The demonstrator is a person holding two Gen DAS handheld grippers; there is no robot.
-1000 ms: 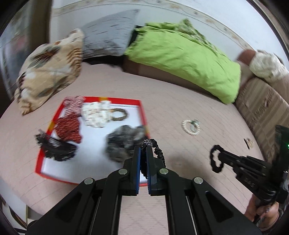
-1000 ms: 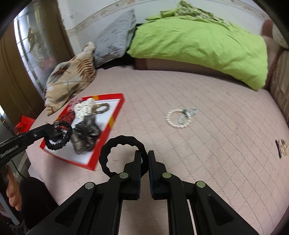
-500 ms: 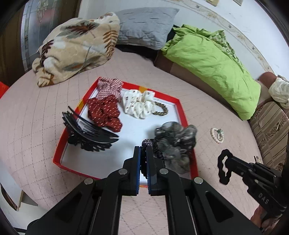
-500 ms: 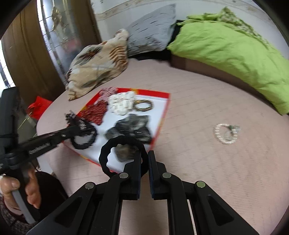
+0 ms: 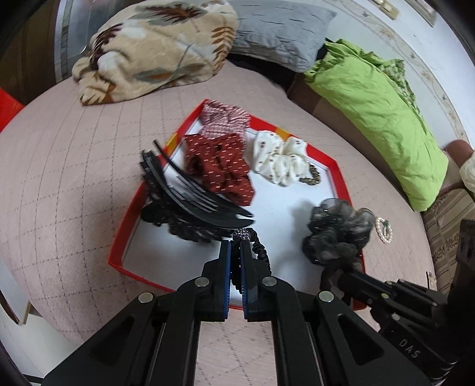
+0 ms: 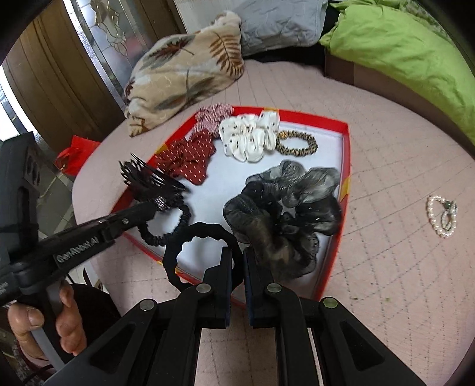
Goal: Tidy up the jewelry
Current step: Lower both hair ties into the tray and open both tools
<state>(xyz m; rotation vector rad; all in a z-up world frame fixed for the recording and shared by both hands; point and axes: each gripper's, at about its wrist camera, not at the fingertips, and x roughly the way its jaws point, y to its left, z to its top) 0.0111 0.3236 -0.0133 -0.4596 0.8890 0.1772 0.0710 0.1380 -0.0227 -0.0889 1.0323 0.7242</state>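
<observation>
A red-rimmed white tray (image 5: 338, 175) (image 6: 346, 139) lies on the pink bed. It holds a black claw clip (image 5: 190, 202) (image 6: 148, 178), red, checked, white and grey scrunchies (image 6: 285, 213) and a leopard hair tie (image 6: 297, 144). My left gripper (image 5: 235, 249) (image 6: 154, 207) is shut on a thin black beaded hair tie (image 5: 261, 249) (image 6: 166, 228) over the tray's near part. My right gripper (image 6: 237, 255) (image 5: 329, 273) is shut on a thick black hair tie (image 6: 202, 255) above the tray's near edge.
A pearl bracelet (image 6: 442, 216) (image 5: 383, 230) lies on the bed right of the tray. A leaf-print pillow (image 5: 154, 47), a grey pillow (image 5: 276, 26) and a green quilt (image 5: 371, 98) lie behind. The bed edge is at the left.
Both grippers have moved left toward the tray and now hang over its near part, each still holding its hair tie. The tray looks larger and closer.
</observation>
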